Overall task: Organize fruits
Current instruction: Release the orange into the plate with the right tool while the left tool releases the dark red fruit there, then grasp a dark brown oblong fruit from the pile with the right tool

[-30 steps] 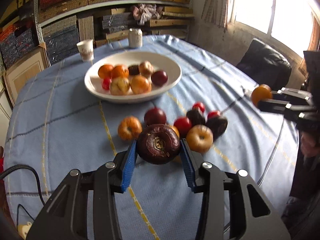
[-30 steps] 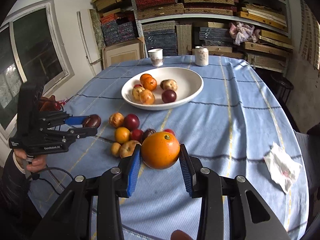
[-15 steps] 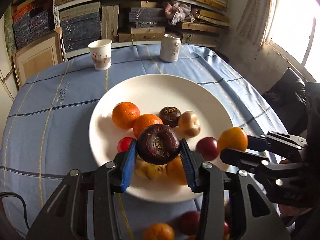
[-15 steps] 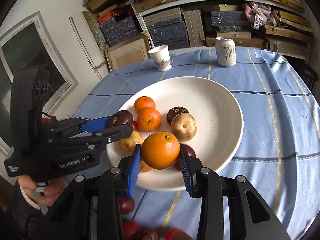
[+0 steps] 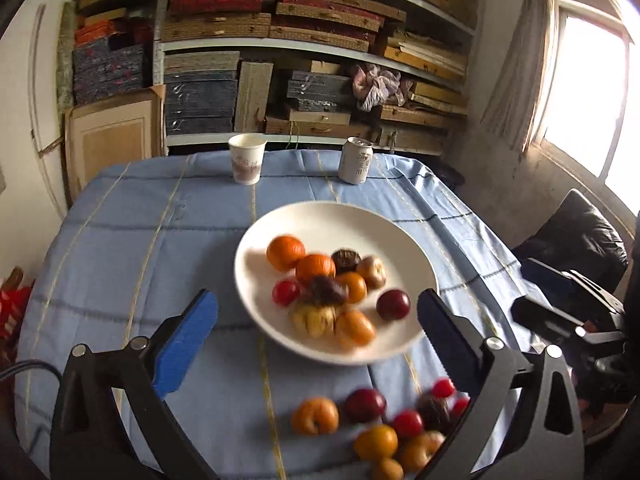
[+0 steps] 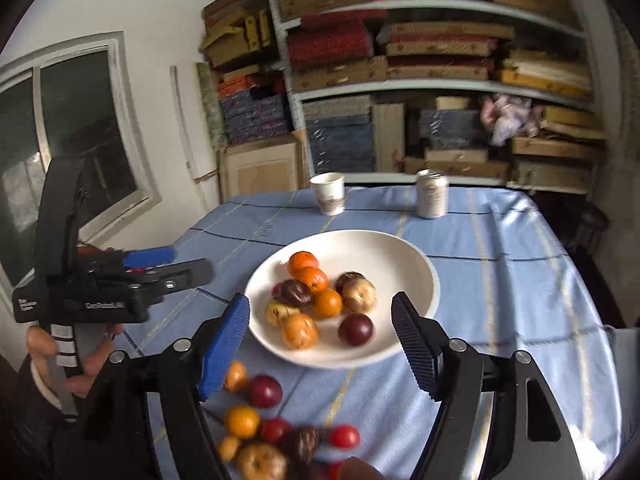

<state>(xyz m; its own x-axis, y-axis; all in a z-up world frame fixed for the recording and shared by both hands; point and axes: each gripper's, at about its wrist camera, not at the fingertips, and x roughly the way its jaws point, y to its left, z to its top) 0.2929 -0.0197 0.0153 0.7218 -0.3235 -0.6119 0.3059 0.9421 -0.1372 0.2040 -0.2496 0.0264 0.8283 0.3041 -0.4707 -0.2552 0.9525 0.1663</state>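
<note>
Left wrist view: my left tool (image 5: pixel 318 320) has its jaws spreading wide, with nothing pressed between the blue pads (image 5: pixel 186 342). Just ahead of it, framed by the gap, the white bowl (image 5: pixel 400 240) sits on the blue-clothed counter (image 5: pixel 120 248). Inside the bowl, a dark purple fruit (image 5: pixel 328 290) rests on top of the heap of oranges (image 5: pixel 285 252), round and blurred, so I cannot tell which way its stem end points. Nearer me, below the pads, the loose fruits (image 5: pixel 316 416) lie bunched on the counter. My right tool (image 5: pixel 560 304) hangs off to the right of the bowl.

Right wrist view: my right tool (image 6: pixel 320 338) is also opening, its jaws free of any fruit. An orange (image 6: pixel 328 303) lies in the bowl straight ahead, touching the purple one (image 6: pixel 295 292). A paper cup (image 6: pixel 329 193) and a can (image 6: pixel 432 194) stand beyond the bowl, well apart.
</note>
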